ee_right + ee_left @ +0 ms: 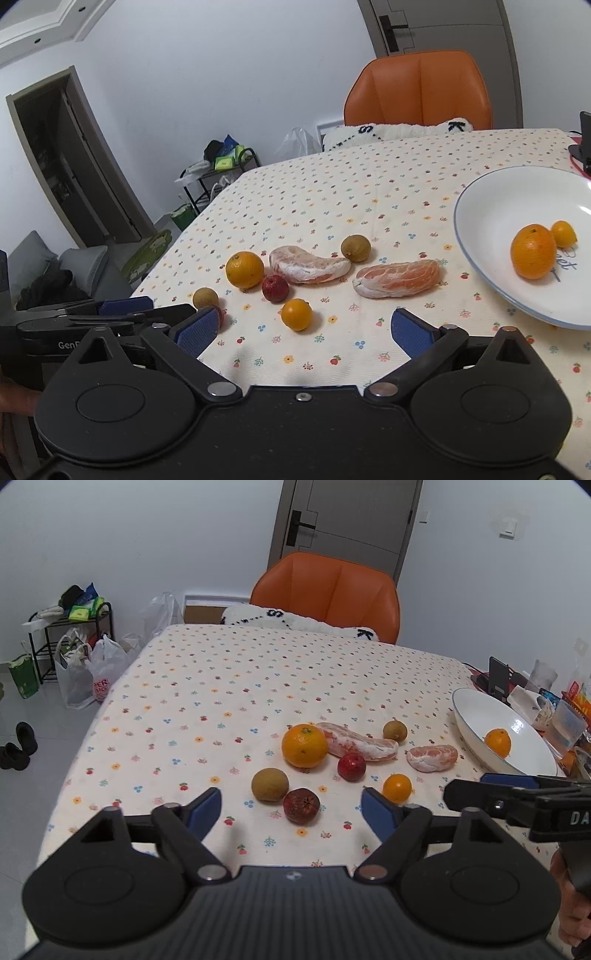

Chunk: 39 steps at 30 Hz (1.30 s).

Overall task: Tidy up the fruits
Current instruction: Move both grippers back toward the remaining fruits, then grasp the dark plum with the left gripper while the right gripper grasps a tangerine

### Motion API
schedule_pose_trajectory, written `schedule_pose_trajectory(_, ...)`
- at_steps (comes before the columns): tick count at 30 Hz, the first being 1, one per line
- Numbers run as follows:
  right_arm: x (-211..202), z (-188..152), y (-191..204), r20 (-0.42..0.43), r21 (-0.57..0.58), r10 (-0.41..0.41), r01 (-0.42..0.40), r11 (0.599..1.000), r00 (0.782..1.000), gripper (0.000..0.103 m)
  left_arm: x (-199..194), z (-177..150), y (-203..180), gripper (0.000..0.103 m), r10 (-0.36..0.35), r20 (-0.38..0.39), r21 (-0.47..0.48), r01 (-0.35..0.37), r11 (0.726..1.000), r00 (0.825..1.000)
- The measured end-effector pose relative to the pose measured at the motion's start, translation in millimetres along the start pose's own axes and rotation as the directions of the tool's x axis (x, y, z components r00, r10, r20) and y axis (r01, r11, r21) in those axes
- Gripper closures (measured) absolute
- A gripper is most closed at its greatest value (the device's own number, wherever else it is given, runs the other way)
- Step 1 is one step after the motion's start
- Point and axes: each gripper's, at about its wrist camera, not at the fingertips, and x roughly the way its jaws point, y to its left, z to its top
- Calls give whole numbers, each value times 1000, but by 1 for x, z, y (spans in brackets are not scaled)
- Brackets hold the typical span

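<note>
Both hand-held grippers, left [291,806] and right [308,328], held spread wide, empty. Loose fruits scattered on counter [221,686]; two oranges [533,252] already in plate [480,221]. Round small orange [296,314] possibly nudged into roll if approached off-centre; peeled pomelo segment [397,278] likely crushed if clamped hard.

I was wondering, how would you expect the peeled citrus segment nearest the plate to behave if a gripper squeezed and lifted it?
The peeled segment shows bare pulp under thin white pith, so it is probably soft and would bruise or leak under firm pressure. Long and curved, it may sag at the ends if gripped mid-body. It lies flat on the tablecloth, so rolling seems unlikely.
</note>
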Motion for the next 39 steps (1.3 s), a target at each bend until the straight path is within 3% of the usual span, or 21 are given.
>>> schedule_pose_trajectory(10, 11, 1, -4, -29, 1, -7, 7, 1000, 1000, 16, 20, -4, -2, 53, -24, -34, -22, 24, 999, 999)
schedule_pose_trajectory(12, 12, 1, -4, -31, 1, -7, 7, 1000, 999, 16, 23, -5, -3, 62, -22, -40, -23, 21, 1000, 999)
schedule_pose_trajectory(14, 13, 2, -3, -29, -2, -6, 6, 1000, 1000, 17, 25, -6, -2, 78, -23, -49, -25, 22, 999, 999)
schedule_pose_trajectory(15, 14, 2, -3, -27, -2, -7, 7, 1000, 1000, 17, 25, -6, -2, 80, -24, -51, -26, 23, 999, 998)
schedule_pose_trajectory(21, 20, 5, -8, -24, 11, -18, 19, 1000, 1000, 17, 21, -4, 3, 80, -25, -34, -28, 24, 999, 999)
schedule_pose_trajectory(32, 35, 13, 3, -23, -9, 14, -15, 1000, 1000, 28, 12, 4, 13, 80, -28, -7, -41, 28, 999, 1000)
schedule_pose_trajectory(35, 41, 11, 4, -39, -10, 22, -22, 1000, 999, 36, 11, 5, 16, 80, -26, -5, -47, 26, 999, 1000)
schedule_pose_trajectory(39, 49, 6, 2, -71, 0, 30, -30, 1000, 997, 65, 12, 5, 17, 80, -28, -7, -51, 27, 998, 1000)
